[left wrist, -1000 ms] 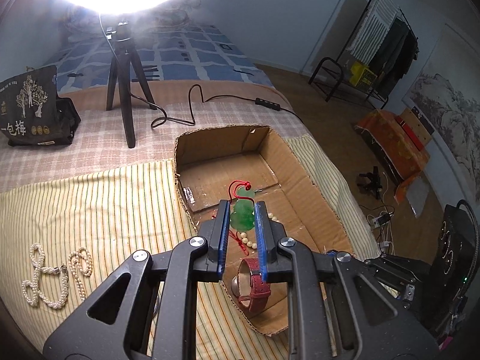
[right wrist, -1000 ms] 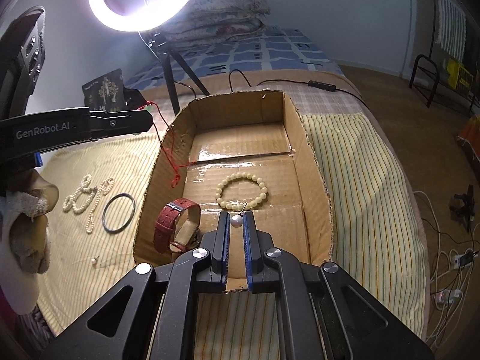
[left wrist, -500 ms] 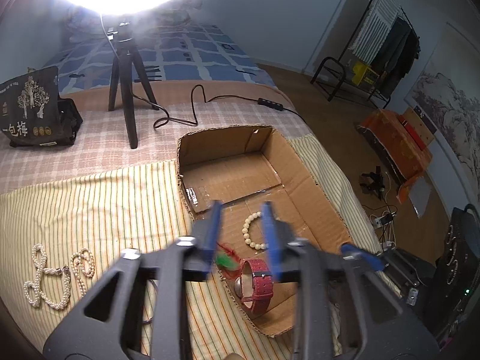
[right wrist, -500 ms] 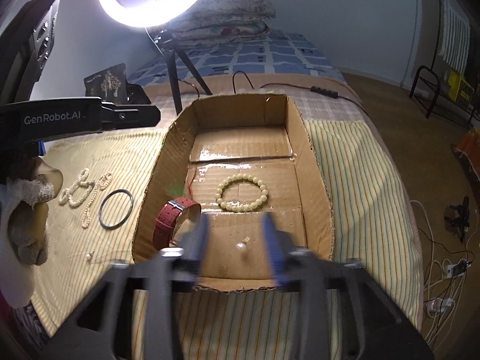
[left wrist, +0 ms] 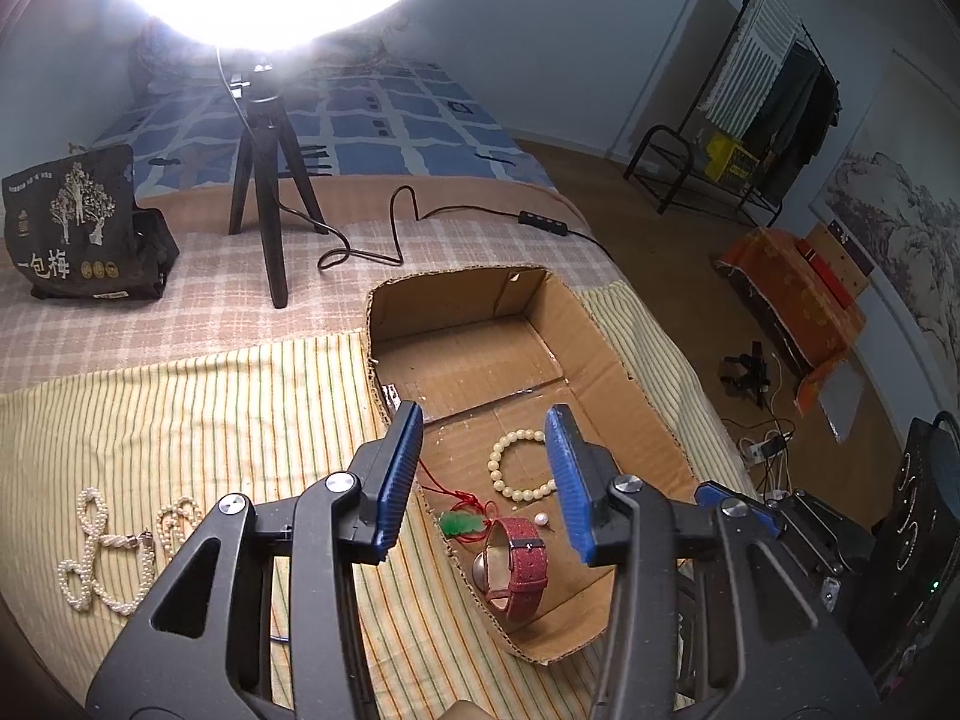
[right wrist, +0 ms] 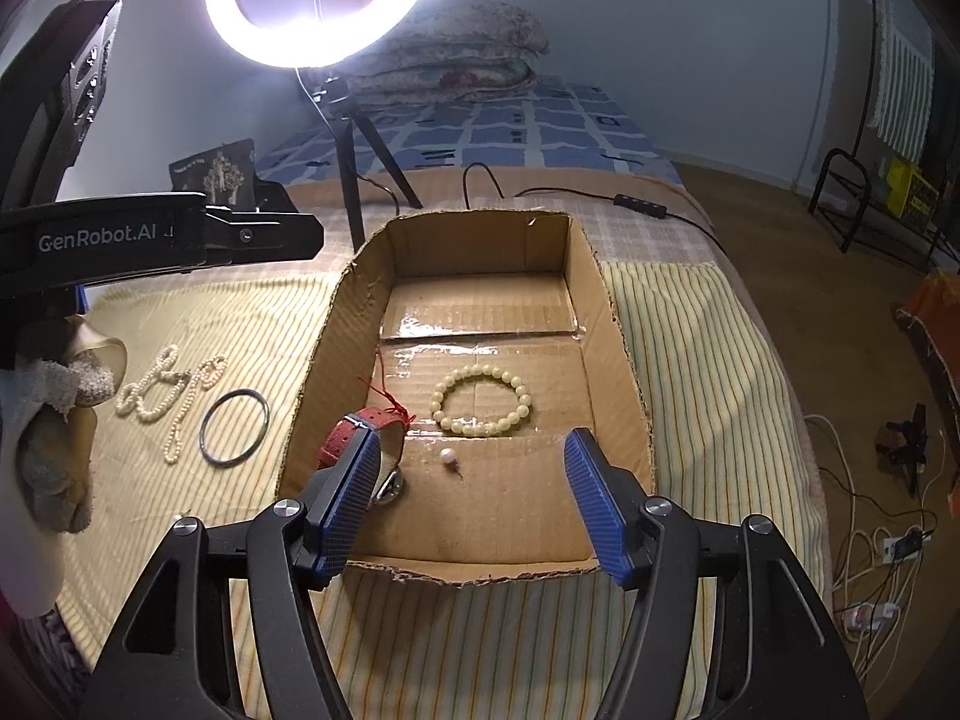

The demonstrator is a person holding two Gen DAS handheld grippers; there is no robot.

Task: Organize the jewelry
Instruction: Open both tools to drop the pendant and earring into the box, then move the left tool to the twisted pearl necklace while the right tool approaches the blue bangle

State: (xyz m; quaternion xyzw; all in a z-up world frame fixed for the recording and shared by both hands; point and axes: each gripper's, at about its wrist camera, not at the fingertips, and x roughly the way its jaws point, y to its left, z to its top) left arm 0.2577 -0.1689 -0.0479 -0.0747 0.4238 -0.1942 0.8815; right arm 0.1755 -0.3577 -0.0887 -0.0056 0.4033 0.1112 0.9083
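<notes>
Two empty grippers, left point(left wrist: 483, 474) and right point(right wrist: 474, 501), fingers spread wide above cardboard box point(right wrist: 618, 360) containing bead bracelet point(right wrist: 482, 399), red watch point(left wrist: 521, 564).

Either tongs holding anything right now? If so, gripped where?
Nothing held. Left tongs and right tongs are both open and empty; the green pendant and pearl earring lie in the cardboard box.

Corrugated cardboard box point(right wrist: 618, 354), glossy tape; striped cloth point(right wrist: 690, 372).

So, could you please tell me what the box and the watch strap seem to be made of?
Box: brown corrugated cardboard, matte, with ragged fluted cut edges and glossy tape on the floor. Watch strap: red, finely textured, probably leather or imitation; its stitched look is hard to confirm.
</notes>
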